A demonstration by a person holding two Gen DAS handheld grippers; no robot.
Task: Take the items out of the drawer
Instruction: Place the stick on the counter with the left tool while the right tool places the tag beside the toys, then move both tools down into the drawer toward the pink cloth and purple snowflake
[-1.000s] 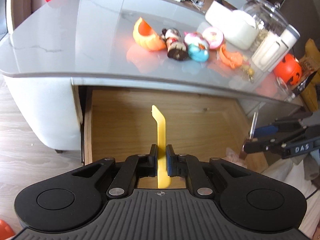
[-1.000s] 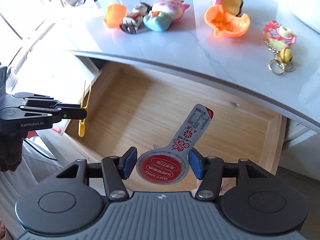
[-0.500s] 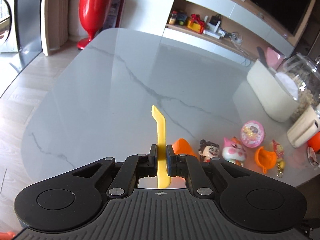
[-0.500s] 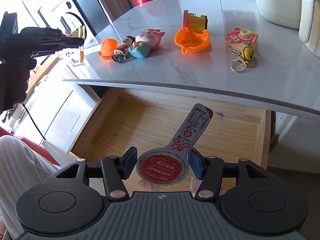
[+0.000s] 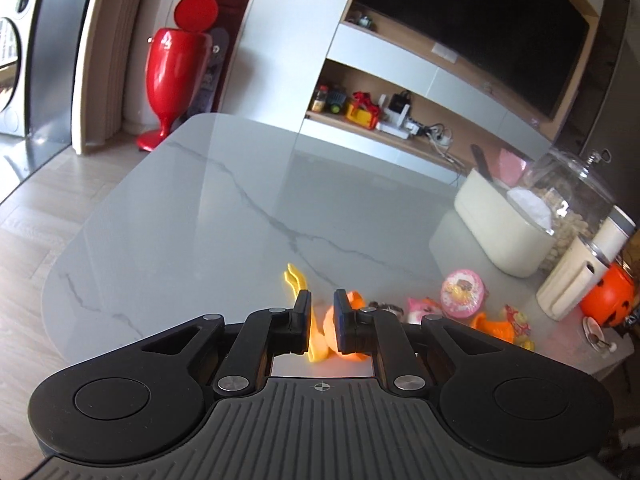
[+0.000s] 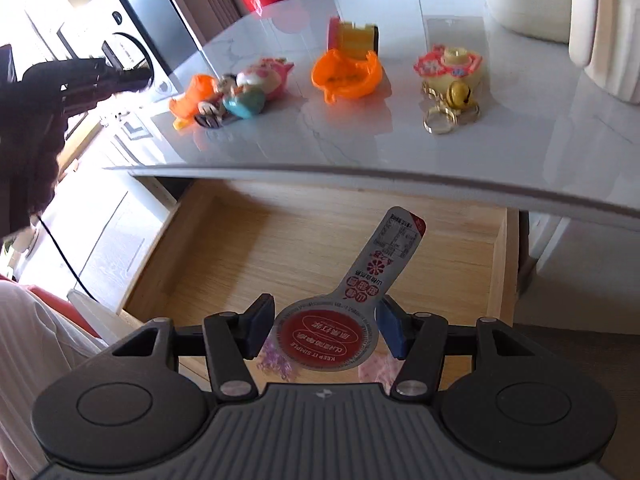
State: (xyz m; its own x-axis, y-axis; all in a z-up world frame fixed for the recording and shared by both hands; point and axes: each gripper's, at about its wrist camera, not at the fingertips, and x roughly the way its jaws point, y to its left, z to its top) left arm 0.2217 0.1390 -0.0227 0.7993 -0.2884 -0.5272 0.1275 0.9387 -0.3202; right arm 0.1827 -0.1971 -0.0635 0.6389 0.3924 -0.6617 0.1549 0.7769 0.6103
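We see the left claw (image 5: 321, 322) parted above the counter (image 5: 192, 216), yellow pick (image 5: 298, 292) loose between its jaws; right claw (image 6: 326, 330) grips a red-lidded packet (image 6: 340, 328) over the drawer (image 6: 248, 240)

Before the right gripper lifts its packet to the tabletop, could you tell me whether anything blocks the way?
Only the table edge, which overhangs the back of the drawer beyond the packet; the packet must rise clear of it. Past the edge, the top is bare in front of the toys.
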